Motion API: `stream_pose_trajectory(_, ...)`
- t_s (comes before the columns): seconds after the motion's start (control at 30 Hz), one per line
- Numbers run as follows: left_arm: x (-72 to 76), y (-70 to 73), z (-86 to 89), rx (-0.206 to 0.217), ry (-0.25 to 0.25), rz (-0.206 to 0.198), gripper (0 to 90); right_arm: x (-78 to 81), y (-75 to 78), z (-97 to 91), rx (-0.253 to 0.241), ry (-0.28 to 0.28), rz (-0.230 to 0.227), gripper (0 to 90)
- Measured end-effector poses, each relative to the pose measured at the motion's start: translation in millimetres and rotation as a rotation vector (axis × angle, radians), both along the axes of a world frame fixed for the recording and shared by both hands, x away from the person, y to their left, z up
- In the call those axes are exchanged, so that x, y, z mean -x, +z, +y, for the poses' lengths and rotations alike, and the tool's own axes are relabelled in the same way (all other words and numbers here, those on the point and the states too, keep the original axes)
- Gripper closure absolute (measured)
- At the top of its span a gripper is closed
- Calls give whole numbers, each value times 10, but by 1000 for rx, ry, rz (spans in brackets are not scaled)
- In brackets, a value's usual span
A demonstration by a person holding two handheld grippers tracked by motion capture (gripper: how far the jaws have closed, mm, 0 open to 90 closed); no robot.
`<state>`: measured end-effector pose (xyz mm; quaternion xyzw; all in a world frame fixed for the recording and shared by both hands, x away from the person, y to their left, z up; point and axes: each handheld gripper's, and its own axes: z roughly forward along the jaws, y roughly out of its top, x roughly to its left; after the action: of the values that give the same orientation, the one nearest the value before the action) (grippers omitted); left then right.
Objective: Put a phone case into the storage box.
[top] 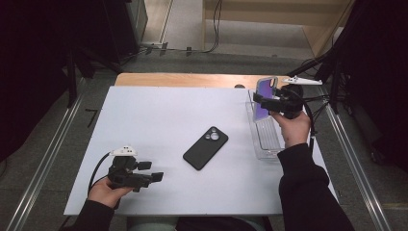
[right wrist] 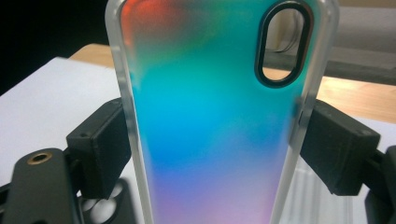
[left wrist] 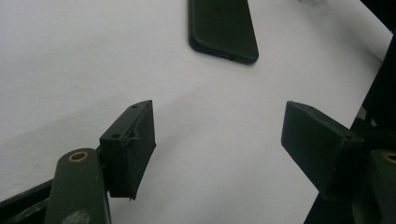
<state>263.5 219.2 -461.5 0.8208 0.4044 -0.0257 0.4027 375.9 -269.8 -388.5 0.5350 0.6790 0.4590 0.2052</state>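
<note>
- Iridescent phone case (right wrist: pixel 210 121) stands upright in your right gripper (top: pixel 270 98), jaws clamped on its long edges, above what looks like a clear tray (top: pixel 262 139).
- Black phone (top: pixel 206 147) lies mid-table.
- Your left gripper (left wrist: pixel 217 140) gapes wide, holding nothing.

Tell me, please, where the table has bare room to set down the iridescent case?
Free: the white table left of the black phone, and the strip between it and the clear tray. Crowded: the right edge around the tray, where the right gripper holds the iridescent case.
</note>
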Motion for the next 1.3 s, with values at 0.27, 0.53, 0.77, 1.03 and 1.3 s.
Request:
stream_pose_trajectory(0.27,3,2,41,2,15,2,263,-248,-97,-124,4,-85,14,147)
stream_pose_trajectory(0.53,10,-4,20,-15,5,2,263,-463,-154,-173,25,-166,-4,147)
stream_pose_trajectory(0.77,9,-4,32,-11,7,1,263,-642,-301,-124,61,-217,-4,146)
stream_pose_trajectory(1.03,12,-2,40,-7,12,2,263,-828,-439,-103,47,-244,18,144)
stream_pose_trajectory(1.3,5,-9,43,-6,11,2,263,-997,-564,-75,72,-257,33,144)
